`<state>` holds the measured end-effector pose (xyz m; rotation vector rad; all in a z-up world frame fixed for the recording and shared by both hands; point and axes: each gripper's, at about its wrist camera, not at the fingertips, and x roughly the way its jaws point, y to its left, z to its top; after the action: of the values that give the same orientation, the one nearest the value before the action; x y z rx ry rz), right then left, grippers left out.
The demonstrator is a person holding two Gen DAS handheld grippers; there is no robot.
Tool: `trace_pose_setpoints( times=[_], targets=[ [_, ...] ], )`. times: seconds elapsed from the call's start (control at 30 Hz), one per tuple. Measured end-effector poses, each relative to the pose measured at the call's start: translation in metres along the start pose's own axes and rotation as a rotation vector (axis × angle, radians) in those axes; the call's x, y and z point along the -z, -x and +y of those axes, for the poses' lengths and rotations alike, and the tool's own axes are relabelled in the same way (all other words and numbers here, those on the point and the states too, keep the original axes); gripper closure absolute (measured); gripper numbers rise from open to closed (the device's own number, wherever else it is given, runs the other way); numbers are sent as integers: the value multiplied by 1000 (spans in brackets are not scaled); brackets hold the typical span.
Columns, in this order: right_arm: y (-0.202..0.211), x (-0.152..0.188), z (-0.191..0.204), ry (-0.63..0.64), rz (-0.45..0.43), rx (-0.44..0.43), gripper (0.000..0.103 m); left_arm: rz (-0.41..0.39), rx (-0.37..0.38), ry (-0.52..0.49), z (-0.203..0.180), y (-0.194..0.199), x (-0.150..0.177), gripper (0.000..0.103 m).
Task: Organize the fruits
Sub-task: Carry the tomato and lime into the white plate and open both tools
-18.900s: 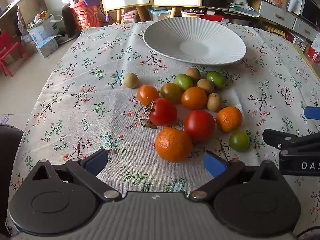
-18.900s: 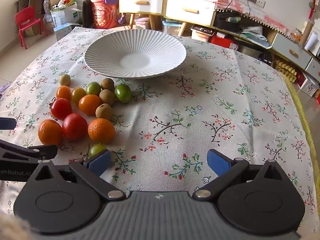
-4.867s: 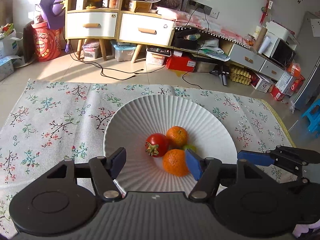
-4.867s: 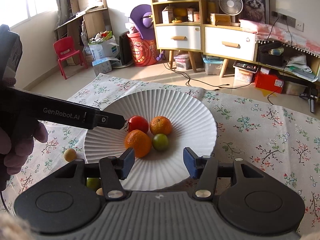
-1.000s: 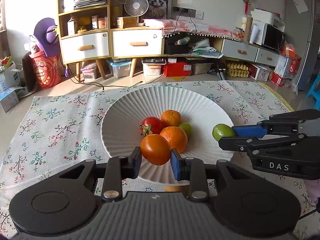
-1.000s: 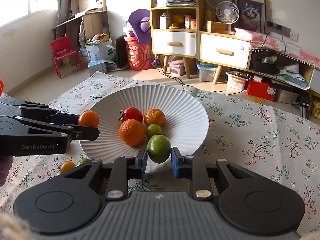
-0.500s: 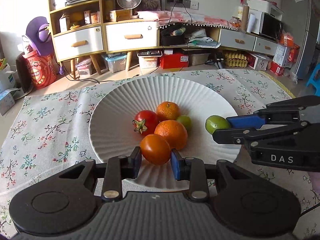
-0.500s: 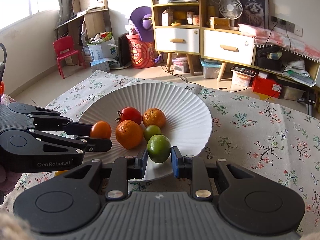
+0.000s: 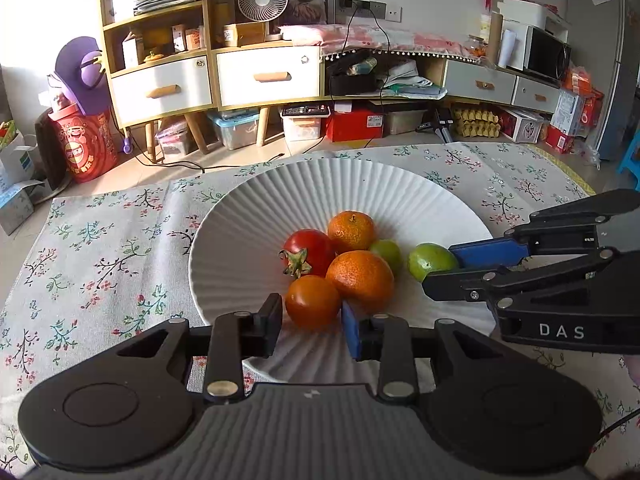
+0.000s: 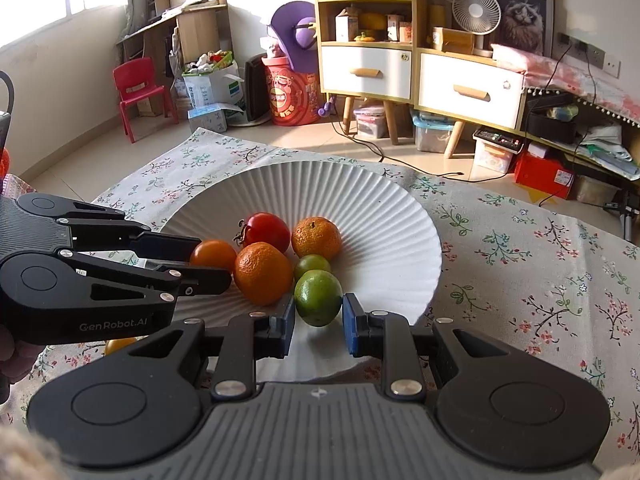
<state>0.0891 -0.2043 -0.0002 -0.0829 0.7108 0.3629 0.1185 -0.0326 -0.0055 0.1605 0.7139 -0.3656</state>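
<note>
A white ribbed plate (image 9: 320, 192) (image 10: 340, 192) holds a red tomato (image 9: 310, 250), two mandarins (image 9: 351, 231) (image 9: 360, 278) and a small green fruit (image 9: 386, 252). My left gripper (image 9: 312, 312) (image 10: 216, 264) is shut on an orange tomato (image 9: 313, 301) (image 10: 212, 254), low over the plate's near side and against the bigger mandarin (image 10: 263, 272). My right gripper (image 10: 319, 312) (image 9: 440, 268) is shut on a green lime (image 10: 318, 298) (image 9: 430, 261), low over the plate beside the small green fruit (image 10: 312, 265).
The plate sits on a floral tablecloth (image 9: 120, 248). A yellow fruit (image 10: 118, 345) lies on the cloth, under the left gripper. A hand (image 10: 12, 356) shows at the left edge. Drawers and shelves (image 9: 260, 76) stand beyond the table.
Both grippers have edged in over the plate toward the fruit pile, each still carrying its fruit. The orange tomato now sits against the bigger mandarin.
</note>
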Motion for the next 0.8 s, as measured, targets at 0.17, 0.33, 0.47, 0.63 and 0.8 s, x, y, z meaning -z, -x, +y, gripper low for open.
trace_pose_setpoints(
  times=[0.17,0.33,0.47,0.63,0.8],
  targets=[
    [2,1,0,3,0,-4,80,-2,2,-4,-3,1,1,63],
    [10,0,-1,-11,-6,5,78,-1,1,6,-3,6,1,53],
    [21,1,-2,-21,-9,19,72,-10,2,34,-2,15,5,45],
    [34,2,1,-29,-21,38,59,-15,-13,31,-3,30,9,33],
    [45,7,6,-48,-29,55,41,-31,-34,41,1,46,13,22]
  ],
)
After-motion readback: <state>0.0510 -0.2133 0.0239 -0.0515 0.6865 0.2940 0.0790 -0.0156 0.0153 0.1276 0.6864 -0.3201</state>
